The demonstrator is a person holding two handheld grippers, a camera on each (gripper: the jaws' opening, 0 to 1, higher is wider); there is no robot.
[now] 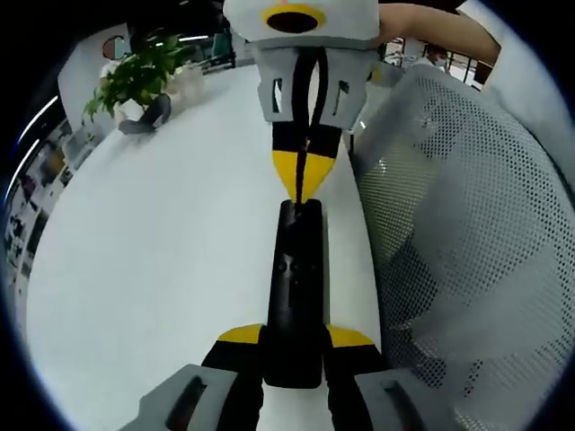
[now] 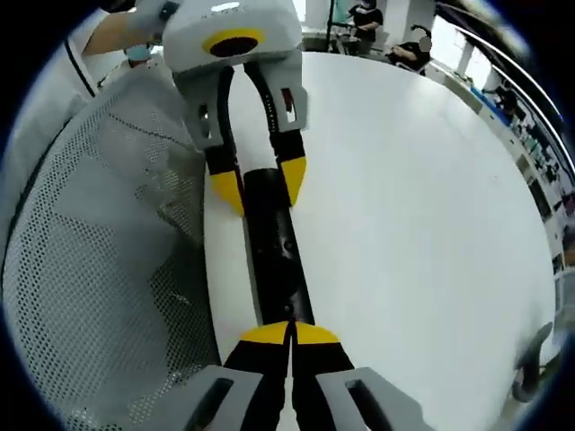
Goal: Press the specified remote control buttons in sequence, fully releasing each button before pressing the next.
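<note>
A black remote control (image 1: 292, 287) lies lengthwise over the white table (image 1: 153, 269), near the table's edge. My left gripper (image 1: 294, 337) is shut on one end of it, a yellow-tipped jaw on each side. From the opposite side my right gripper (image 1: 304, 180) comes in shut, its yellow tips pressed together and meeting the remote's other end. In the right gripper view the same remote (image 2: 274, 251) runs from my shut right gripper (image 2: 289, 332) up to the left gripper (image 2: 260, 184) clamped around it. Small buttons show on the remote's face.
A white mesh chair back (image 1: 467, 224) stands right beside the table edge and the remote, also the chair back (image 2: 99, 251). A potted plant (image 1: 135, 76) sits at the table's far corner. People (image 2: 364, 18) sit beyond the far end. A bare arm (image 1: 440, 31) holds the right gripper.
</note>
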